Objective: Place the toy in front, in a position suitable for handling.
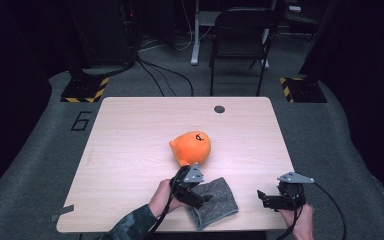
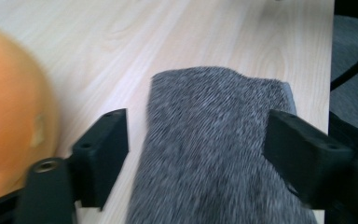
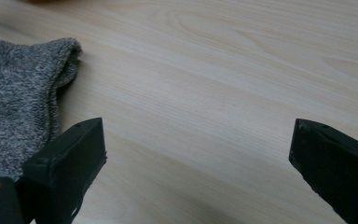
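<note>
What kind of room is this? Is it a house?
Probably not a house, more likely a lab or studio: dark curtains, cables on the floor, stands taped yellow and black, and one lone wooden table.

A folded grey cloth [image 1: 214,201] lies under the left gripper's [image 1: 200,199] fingers at the near edge of a pale wooden bench [image 1: 130,145], an orange plush toy [image 1: 191,147] just beyond them; the right gripper [image 1: 264,198] rests well apart, fingers pointing toward the cloth.
</note>
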